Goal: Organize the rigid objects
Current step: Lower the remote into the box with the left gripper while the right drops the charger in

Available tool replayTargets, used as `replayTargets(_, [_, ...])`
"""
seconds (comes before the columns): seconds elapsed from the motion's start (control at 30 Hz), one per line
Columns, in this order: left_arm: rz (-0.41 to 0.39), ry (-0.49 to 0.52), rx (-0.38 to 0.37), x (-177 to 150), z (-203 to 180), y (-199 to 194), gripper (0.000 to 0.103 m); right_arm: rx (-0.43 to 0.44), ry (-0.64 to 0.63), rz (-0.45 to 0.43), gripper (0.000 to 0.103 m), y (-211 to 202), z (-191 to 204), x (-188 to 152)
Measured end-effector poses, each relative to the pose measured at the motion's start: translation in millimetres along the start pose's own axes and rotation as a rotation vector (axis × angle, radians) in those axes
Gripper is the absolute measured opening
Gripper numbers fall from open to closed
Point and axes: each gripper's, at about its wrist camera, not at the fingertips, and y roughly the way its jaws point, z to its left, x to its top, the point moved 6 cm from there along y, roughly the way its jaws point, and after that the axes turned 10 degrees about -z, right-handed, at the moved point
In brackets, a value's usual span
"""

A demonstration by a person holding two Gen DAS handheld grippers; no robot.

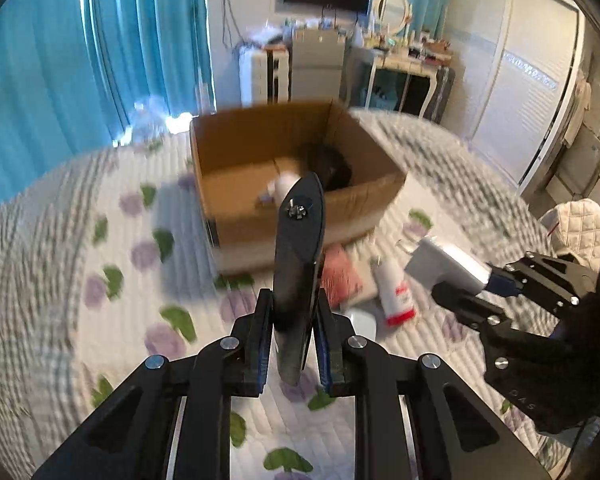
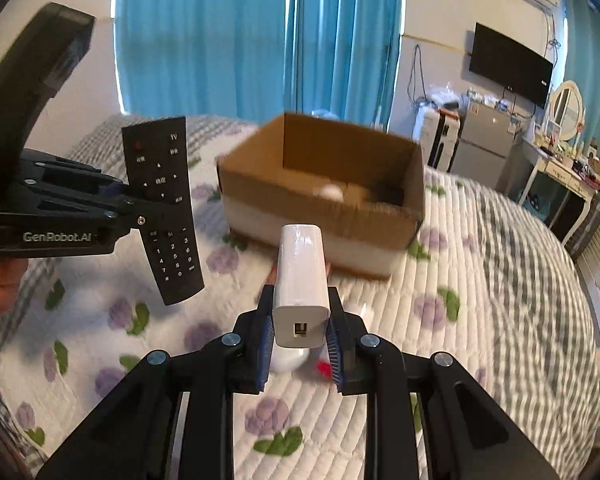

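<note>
My left gripper point(image 1: 290, 340) is shut on a black TV remote point(image 1: 298, 272), held edge-up above the bed; in the right wrist view the remote point(image 2: 164, 208) hangs from that gripper point(image 2: 130, 204) at the left. My right gripper point(image 2: 300, 344) is shut on a white power bank point(image 2: 302, 280); it also shows in the left wrist view point(image 1: 448, 264) at the right, in that gripper point(image 1: 484, 284). An open cardboard box point(image 1: 364, 196) point(image 2: 324, 208) stands ahead on the bed, with a white object point(image 2: 332, 192) and a dark object point(image 1: 332, 164) inside.
On the floral quilt point(image 1: 140, 300) before the box lie a pink item point(image 1: 340, 276), a white bottle with a red label point(image 1: 396, 296) and a small white object point(image 1: 362, 322). Blue curtains, a dresser and a wardrobe stand beyond the bed.
</note>
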Motion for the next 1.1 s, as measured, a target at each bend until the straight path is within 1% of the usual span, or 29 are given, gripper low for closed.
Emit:
replayTargets(0.1, [-0.033, 0.005, -0.001, 32, 2, -10, 0.019, 0.002, 0.009, -0.029, 0.022, 3, -7, 28])
replayTargets(0.23, [-0.072, -0.023, -0.013, 73, 10, -12, 0.019, 0.003, 0.027, -0.068, 0.022, 11, -18, 62])
replayTargets(0.33, [-0.085, -0.023, 0.007, 98, 16, 0, 0.019, -0.008, 0.019, -0.091, 0.022, 22, -28, 86])
replayTargets(0.4, [-0.086, -0.03, 0.025, 109, 21, 17, 0.019, -0.017, 0.01, -0.098, 0.022, 32, -34, 97])
replayTargets(0.43, [-0.071, -0.029, 0.033, 113, 22, 30, 0.019, -0.022, 0.004, -0.101, 0.022, 37, -38, 102])
replayTargets(0.57, [-0.01, -0.027, 0.044, 114, 23, 74, 0.019, -0.037, -0.009, -0.101, 0.022, 56, -49, 113])
replayTargets(0.63, [0.047, -0.022, 0.058, 106, 24, 100, 0.019, -0.038, 0.0, -0.09, 0.022, 66, -53, 112])
replayTargets(0.7, [0.117, -0.004, 0.067, 96, 25, 121, 0.019, -0.038, 0.005, -0.077, 0.022, 75, -55, 109])
replayTargets(0.77, [0.173, -0.016, 0.079, 85, 28, 137, 0.019, -0.033, 0.003, -0.067, 0.022, 81, -56, 104])
replayTargets(0.83, [0.207, -0.037, 0.106, 79, 34, 149, 0.019, -0.029, -0.006, -0.056, 0.022, 88, -56, 98])
replayTargets(0.9, [0.245, -0.052, 0.099, 73, 39, 163, 0.019, -0.028, -0.013, -0.049, 0.022, 93, -57, 93])
replayTargets(0.93, [0.254, -0.065, 0.113, 70, 43, 168, 0.02, -0.028, -0.011, -0.047, 0.022, 93, -57, 90])
replayTargets(1.0, [0.233, -0.061, 0.137, 69, 47, 171, 0.022, -0.022, 0.008, -0.04, 0.022, 98, -60, 86])
replayTargets(1.07, [0.224, -0.049, 0.13, 71, 47, 174, 0.025, -0.022, 0.014, -0.038, 0.022, 99, -60, 82])
replayTargets(1.1, [0.215, -0.047, 0.136, 72, 48, 173, 0.032, -0.022, 0.012, -0.035, 0.022, 101, -61, 80])
